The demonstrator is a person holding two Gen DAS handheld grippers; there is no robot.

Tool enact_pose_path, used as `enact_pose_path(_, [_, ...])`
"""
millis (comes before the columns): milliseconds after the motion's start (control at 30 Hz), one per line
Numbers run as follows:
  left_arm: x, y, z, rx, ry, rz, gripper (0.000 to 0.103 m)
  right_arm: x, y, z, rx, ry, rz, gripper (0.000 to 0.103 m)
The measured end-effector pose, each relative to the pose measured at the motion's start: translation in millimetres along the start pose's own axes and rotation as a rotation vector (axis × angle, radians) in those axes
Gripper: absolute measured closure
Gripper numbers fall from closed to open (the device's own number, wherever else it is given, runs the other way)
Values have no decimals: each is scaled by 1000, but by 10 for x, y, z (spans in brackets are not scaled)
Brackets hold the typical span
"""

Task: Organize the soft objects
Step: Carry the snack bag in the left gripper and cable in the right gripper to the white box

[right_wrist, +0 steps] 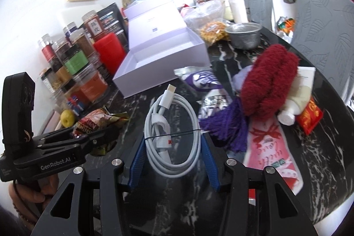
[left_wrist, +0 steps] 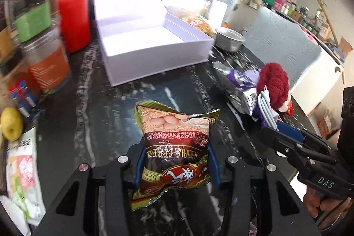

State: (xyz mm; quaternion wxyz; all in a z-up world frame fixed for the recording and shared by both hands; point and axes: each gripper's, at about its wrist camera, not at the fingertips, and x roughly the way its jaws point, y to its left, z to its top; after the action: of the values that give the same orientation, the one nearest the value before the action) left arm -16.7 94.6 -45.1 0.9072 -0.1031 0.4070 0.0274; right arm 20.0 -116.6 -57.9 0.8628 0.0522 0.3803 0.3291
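Carrying two soft items toward the open white box: the left gripper pinches a snack packet, the right gripper clamps a coiled white cable, both held above the black marble table. Squeeze lightly, keep each level, and release only inside the box walls. Jars, a metal bowl and a red woolly bundle crowd the table; grey chairs stand behind.

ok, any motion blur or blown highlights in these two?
Left wrist: jars at left smeared by motion, snack packet in the tongs sharp, white box nearly blown out. Right wrist: mostly sharp, wall at left overexposed, fisheye bending at edges.
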Motion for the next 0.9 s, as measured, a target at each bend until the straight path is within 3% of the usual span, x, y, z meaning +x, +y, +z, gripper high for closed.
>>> enact_pose_path(367, [-319, 207, 71, -60, -88, 84, 58, 111, 317, 100, -98, 25, 98, 55])
enact_pose_path(900, [-583, 249, 558, -19, -241, 103, 58, 67, 582, 529, -202, -27, 125, 55])
